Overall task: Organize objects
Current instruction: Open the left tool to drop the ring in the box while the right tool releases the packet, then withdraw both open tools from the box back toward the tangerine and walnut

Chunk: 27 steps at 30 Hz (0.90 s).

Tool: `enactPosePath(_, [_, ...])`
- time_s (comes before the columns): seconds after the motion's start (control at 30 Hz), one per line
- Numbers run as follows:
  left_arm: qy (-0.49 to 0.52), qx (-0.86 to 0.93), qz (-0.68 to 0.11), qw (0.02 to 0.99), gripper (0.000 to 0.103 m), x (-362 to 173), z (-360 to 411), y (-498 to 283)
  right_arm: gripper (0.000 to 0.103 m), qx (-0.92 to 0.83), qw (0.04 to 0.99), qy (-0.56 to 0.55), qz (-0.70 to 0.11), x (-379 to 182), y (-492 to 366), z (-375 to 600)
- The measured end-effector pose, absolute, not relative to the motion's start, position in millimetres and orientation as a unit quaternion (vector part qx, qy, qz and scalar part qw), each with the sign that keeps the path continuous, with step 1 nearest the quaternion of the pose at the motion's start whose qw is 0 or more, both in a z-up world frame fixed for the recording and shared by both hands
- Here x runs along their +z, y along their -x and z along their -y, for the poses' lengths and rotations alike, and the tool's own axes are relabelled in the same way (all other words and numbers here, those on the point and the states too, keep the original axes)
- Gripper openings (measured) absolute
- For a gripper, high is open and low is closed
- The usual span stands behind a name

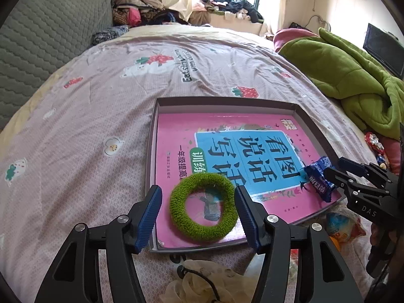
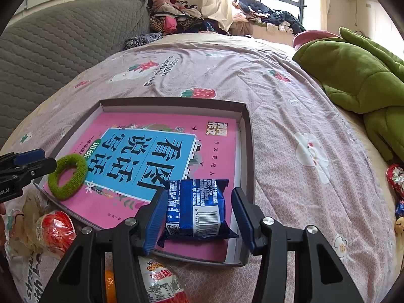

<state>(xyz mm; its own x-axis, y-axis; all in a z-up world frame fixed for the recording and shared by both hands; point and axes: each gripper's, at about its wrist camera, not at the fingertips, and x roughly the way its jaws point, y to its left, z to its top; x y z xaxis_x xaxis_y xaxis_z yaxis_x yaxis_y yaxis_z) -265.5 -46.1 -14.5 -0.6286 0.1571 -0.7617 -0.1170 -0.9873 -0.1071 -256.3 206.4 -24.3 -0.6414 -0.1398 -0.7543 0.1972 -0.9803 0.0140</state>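
A shallow grey box [image 1: 151, 151] [image 2: 248, 151] lies on the bed with a pink book [image 1: 174, 131] [image 2: 217, 151] inside. A fuzzy green ring [image 1: 176, 212] [image 2: 80, 166] rests on the book's near corner. My left gripper [image 1: 198, 195] [image 2: 38, 160] is open, one finger on each side of the ring and clear of it. A blue snack packet [image 2: 197, 207] [image 1: 315, 174] lies at the box's other near corner, between the fingers of my right gripper [image 2: 198, 200] [image 1: 335, 174]. That gripper's left pad is against the packet's edge, and a thin gap shows at the right pad.
Loose snacks lie on the sheet by the box: a red wrapped one [image 2: 56, 229], a sausage pack [image 2: 161, 280] and a cream mesh bundle [image 1: 202, 285]. A green blanket [image 1: 353, 75] and wrapped candies [image 2: 395, 176] are at the right. A grey quilted headboard [image 1: 38, 38] stands at the left.
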Motion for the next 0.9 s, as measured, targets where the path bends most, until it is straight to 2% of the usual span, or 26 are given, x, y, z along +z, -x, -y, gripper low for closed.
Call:
enactPosePath(0.4, [0.404,0.913,0.023,0.052,0.062,13,48,249,0.053,-0.913,0.102,-0.393,-0.030,-4,244,-203])
enactPosePath(0.6, [0.387,0.921,0.012,0.049,0.068,25,43,237,0.053,-0.919,0.111,-0.377,-0.028,9,233,-200])
enactPosePath(0.9, [0.376,0.925,0.005,0.049,0.069,36,37,216,0.054,-0.925,0.121,-0.361,-0.015,26,215,-197])
